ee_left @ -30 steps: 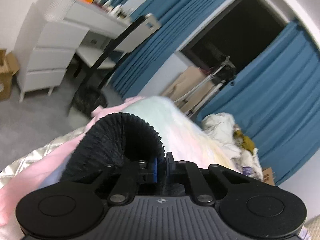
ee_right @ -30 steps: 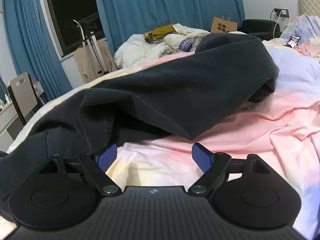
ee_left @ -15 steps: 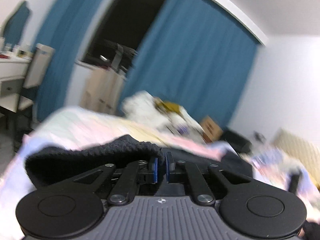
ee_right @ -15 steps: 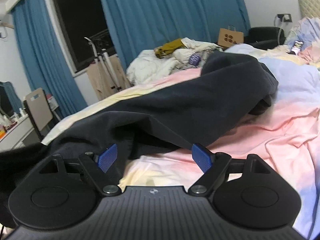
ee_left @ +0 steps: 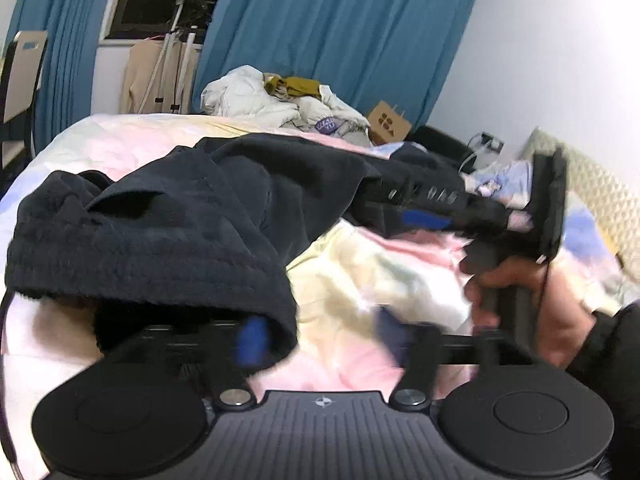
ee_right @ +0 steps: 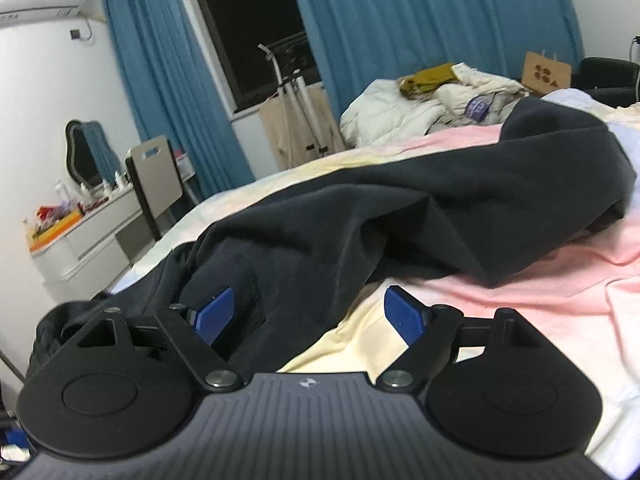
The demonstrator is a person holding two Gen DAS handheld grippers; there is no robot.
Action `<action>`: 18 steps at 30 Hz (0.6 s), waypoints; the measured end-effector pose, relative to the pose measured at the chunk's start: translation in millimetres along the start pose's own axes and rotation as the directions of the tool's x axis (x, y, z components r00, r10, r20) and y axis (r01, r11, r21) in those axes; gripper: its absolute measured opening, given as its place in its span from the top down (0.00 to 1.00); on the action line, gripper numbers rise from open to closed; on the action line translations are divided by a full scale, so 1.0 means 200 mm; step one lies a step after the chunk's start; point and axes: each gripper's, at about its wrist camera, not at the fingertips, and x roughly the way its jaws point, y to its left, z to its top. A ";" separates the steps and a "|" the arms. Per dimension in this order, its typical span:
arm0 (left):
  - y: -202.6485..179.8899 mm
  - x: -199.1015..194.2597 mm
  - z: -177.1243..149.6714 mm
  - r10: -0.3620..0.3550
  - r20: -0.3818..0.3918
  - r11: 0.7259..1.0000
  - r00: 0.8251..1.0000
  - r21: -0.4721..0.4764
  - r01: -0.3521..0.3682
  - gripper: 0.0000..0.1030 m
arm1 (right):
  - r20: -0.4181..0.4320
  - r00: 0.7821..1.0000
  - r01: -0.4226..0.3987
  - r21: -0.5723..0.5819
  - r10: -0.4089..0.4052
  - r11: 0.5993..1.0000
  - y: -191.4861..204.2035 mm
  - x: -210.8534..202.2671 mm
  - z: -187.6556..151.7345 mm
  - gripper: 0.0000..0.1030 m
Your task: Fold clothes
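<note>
A black sweatshirt (ee_right: pixel 420 216) lies rumpled across a pastel pink and yellow bedsheet (ee_right: pixel 540 292). In the left wrist view its ribbed hem (ee_left: pixel 152 256) drapes over my left finger. My left gripper (ee_left: pixel 316 340) is open and blurred, the hem loose over the left pad (ee_left: pixel 250 340). My right gripper (ee_right: pixel 308 314) is open just above the sheet, its left pad (ee_right: pixel 212 314) over the black cloth. The right gripper (ee_left: pixel 424 218) also shows in the left wrist view, held by a hand at the right.
A pile of white and mustard clothes (ee_left: pixel 288 100) sits at the far end of the bed. Blue curtains (ee_right: pixel 420 20) and a dark window are behind. A white dresser (ee_right: pixel 80 240) and chair (ee_right: pixel 156 176) stand at the left. A paper bag (ee_right: pixel 546 72) is at the far right.
My left gripper has swung round from the dresser side toward the bed and opened, letting go of the ribbed hem. My right gripper stayed open and shifted left along the sweatshirt.
</note>
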 end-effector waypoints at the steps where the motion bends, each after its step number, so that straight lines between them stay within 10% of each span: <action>1: 0.01 -0.02 0.00 -0.006 0.006 1.000 1.000 -0.020 0.006 0.13 | -0.006 1.000 -0.003 -0.004 0.003 1.000 0.01 0.01 0.00 0.18; 9: 0.28 -0.38 0.00 -0.072 0.067 0.944 0.995 -0.318 0.089 0.04 | -0.019 1.000 -0.013 0.059 0.014 0.998 -0.03 0.02 0.01 0.18; 18: 0.77 -0.41 0.07 0.025 0.206 0.700 0.978 -0.702 0.131 0.05 | 0.022 0.990 -0.135 -0.036 0.136 0.990 0.11 0.00 0.00 0.18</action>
